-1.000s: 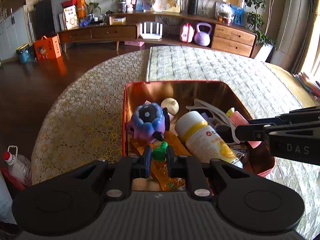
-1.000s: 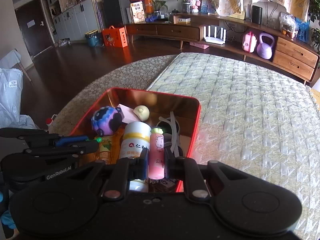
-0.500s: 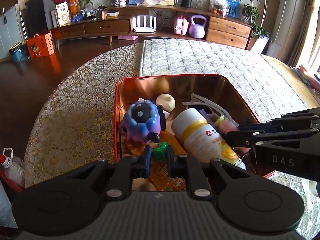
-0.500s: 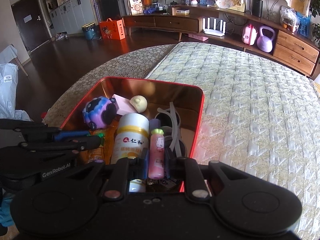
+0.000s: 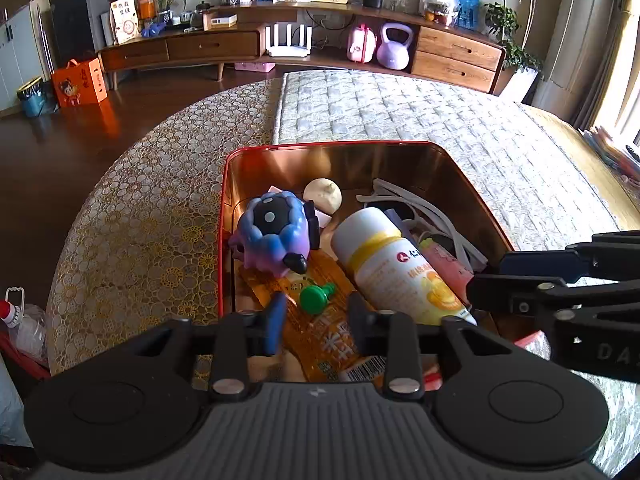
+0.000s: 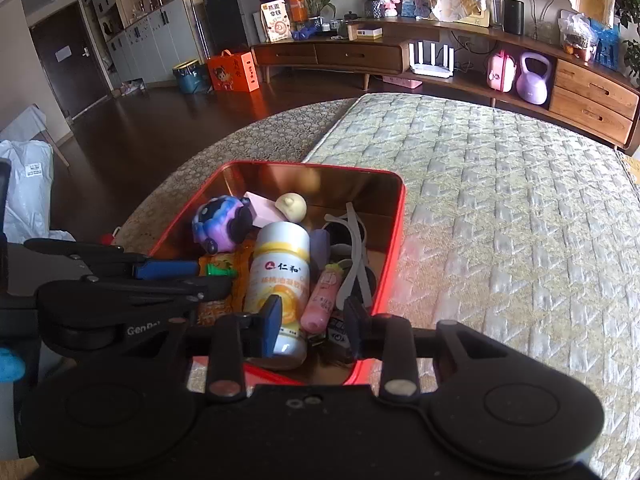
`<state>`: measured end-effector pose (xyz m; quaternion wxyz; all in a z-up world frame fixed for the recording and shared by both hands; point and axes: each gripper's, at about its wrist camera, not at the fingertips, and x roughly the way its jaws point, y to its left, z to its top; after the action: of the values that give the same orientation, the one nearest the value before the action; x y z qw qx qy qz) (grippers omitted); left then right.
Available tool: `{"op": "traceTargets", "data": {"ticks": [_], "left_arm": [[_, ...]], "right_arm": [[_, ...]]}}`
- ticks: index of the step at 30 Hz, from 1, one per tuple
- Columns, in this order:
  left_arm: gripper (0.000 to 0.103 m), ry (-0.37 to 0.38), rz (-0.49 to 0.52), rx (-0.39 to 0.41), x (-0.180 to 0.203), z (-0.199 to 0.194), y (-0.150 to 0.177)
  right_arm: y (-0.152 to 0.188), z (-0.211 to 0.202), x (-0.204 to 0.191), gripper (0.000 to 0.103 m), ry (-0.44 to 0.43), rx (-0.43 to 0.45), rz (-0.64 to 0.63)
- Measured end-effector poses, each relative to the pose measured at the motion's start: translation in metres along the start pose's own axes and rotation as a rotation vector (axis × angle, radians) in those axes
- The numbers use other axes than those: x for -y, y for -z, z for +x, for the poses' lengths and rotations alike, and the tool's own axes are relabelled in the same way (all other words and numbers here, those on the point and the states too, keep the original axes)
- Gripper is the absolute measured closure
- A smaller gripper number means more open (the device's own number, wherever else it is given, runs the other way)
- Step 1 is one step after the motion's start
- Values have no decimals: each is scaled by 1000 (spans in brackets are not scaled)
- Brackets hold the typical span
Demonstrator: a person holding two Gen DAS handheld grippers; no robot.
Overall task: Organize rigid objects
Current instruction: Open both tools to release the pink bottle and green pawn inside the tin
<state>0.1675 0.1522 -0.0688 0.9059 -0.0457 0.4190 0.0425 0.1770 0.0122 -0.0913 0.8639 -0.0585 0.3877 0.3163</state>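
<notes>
Red tin (image 5: 474, 184): sits on the bed cover and holds all the small things.
Left gripper (image 5: 316, 322): its fingers are wide apart and hold nothing; it hangs over the near left part of the tin.
Green cap (image 5: 316, 298): lies loose on the orange pouch (image 5: 332, 332), between the left fingers but not touching them.
Right gripper (image 6: 312, 322): fingers wide apart, holding nothing, over the near side of the tin.
Pink tube (image 6: 322, 300): lies in the tin just right of the white bottle (image 6: 280, 276).
Purple toy (image 5: 276, 230): far left in the tin.
</notes>
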Motion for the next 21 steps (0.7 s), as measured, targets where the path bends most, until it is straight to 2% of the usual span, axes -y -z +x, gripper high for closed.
{"op": "traceTargets", "data": {"ticks": [1, 3, 12, 16, 17, 19, 21], "left_arm": [[47, 1, 1, 7, 1, -2, 1], [41, 12, 3, 25, 2, -8, 5], [40, -6, 32, 89, 11, -35, 12], [33, -19, 47, 129, 14, -50, 15], [33, -25, 48, 141, 16, -54, 16], [31, -35, 49, 160, 17, -62, 18], [28, -33, 45, 174, 18, -68, 19]], "right_arm": [[1, -3, 0, 68, -4, 3, 1], [3, -8, 1, 67, -11, 11, 1], [9, -37, 0, 57, -51, 70, 17], [15, -49, -2, 49, -54, 101, 18], [17, -53, -2, 42, -54, 110, 18], [20, -60, 1, 36, -61, 130, 30], [24, -65, 3, 35, -62, 139, 34]]}}
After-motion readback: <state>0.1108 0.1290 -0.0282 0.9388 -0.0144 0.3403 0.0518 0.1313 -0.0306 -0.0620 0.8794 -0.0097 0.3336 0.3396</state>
